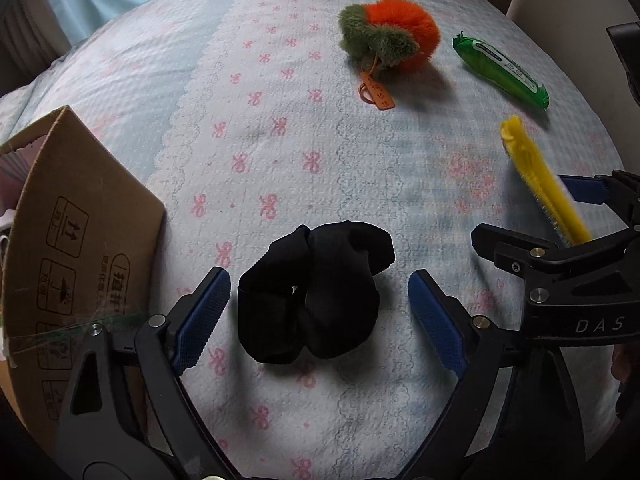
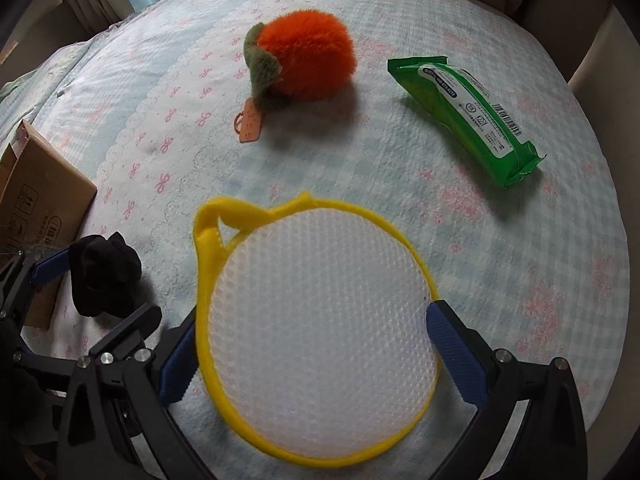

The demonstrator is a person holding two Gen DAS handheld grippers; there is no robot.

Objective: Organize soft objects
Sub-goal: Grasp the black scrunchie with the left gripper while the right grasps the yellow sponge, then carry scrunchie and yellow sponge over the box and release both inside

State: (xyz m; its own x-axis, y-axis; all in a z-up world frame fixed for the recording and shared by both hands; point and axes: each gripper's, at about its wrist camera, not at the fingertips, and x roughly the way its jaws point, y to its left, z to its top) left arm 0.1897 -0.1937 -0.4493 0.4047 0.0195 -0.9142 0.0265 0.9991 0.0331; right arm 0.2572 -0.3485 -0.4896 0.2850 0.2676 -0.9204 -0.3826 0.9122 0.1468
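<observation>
Both grippers positioned at soft items on a pale blue quilted bedspread (image 1: 280, 92) printed with pink bows.

The left gripper (image 1: 319, 312) stands spread wide, its blue pads on either side of a crumpled black sock (image 1: 312, 294), clear of it. The right gripper (image 2: 314, 350) presses its pads against both edges of a round white mesh scrubbing pad with yellow trim (image 2: 320, 328). A brown cardboard box (image 1: 68, 240) sits just left of the sock. Beyond the sock lie a fluffy orange plush fruit with green leaves (image 1: 394, 30) and, further right, a green wipes packet (image 1: 500, 68).
</observation>
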